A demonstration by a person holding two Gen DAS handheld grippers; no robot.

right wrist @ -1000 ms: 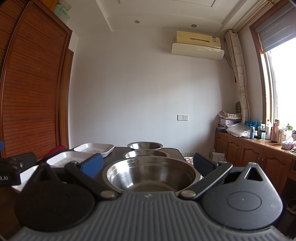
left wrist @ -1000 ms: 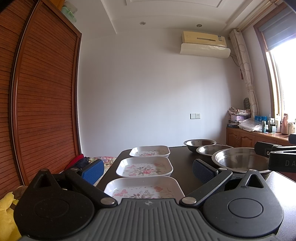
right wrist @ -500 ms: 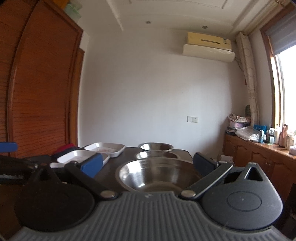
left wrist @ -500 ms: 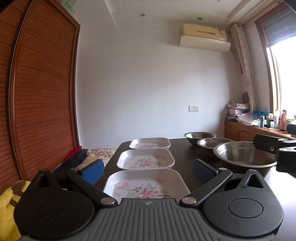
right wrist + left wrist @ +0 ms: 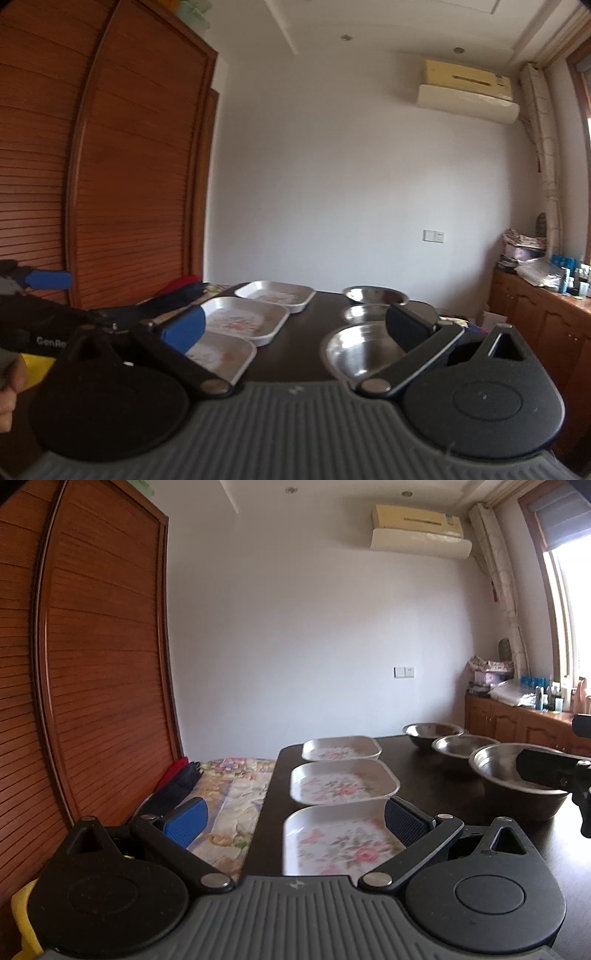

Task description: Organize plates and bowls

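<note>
Between the spread pads of the left tongs [image 5: 293, 819] lies the nearest floral plate [image 5: 340, 843], straight ahead and a little to the right of their midline; its right rim sits just beside the right pad, while the left pad hangs out past the tabletop [image 5: 436, 782] edge, over a flowered bedcover [image 5: 236, 786]. These tongs are wide open and hold nothing. The plate's long axis runs across the view, so its near edge is the one facing the tongs. Beyond it, two more floral plates, the middle plate [image 5: 341, 784] and the far plate [image 5: 340, 747], continue in a row away from the camera, each set apart from the next.

The right tongs [image 5: 295, 325] are likewise wide open and empty, hovering above the tabletop. The nearest steel bowl [image 5: 354, 350] lies ahead and right of their centre, partly behind the right finger; whether that finger touches the rim I cannot tell. Two further bowls, the middle bowl [image 5: 362, 312] and the far bowl [image 5: 375, 294], line up behind it.

Judging by this layout, the left tongs are nearer the plates and the right tongs nearer the bowls. Nothing looks stacked yet, so the task seems barely begun. A likely next move is a shift of the left tongs rightward and down to pinch the near plate's rim.
</note>
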